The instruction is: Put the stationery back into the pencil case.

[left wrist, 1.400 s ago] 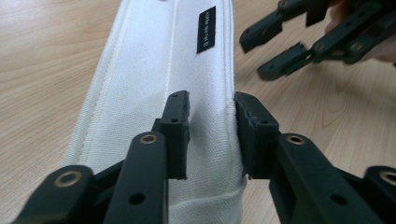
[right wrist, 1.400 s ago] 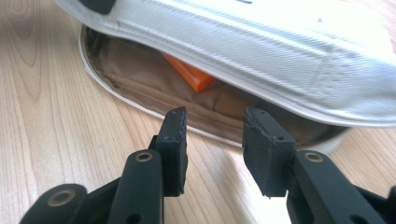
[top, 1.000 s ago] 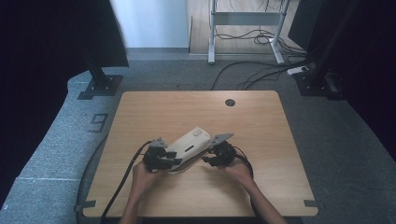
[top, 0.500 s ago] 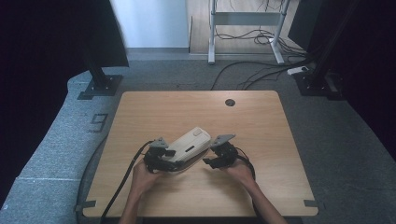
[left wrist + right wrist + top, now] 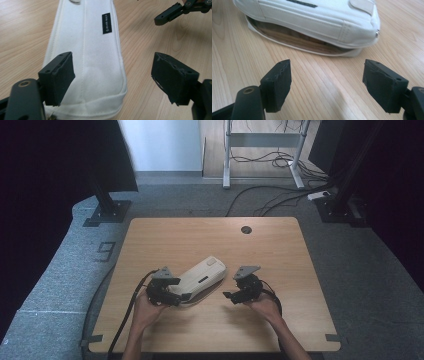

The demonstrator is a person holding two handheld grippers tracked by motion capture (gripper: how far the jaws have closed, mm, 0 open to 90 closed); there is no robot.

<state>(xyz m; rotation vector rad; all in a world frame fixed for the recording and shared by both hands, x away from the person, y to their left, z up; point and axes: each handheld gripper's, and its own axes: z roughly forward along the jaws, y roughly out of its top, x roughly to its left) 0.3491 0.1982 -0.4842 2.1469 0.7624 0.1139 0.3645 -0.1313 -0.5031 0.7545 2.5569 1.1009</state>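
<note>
Spanning the high view, the wooden table [image 5: 300, 250] carries a white fabric pouch [image 5: 202, 276] near its middle, lying flat, its zipped side gaping. Left tongs [image 5: 112, 75] straddle its near end, jaws apart. Right tongs [image 5: 327, 80] hover just beside it, jaws apart.

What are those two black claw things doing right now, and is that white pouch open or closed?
Left gripper: open, jaws either side of the pouch's near end, not clamped.
Right gripper: open, empty, over bare wood short of the pouch.
White pouch: lying flat on the table, zipper undone along one side, gaping slightly.
</note>
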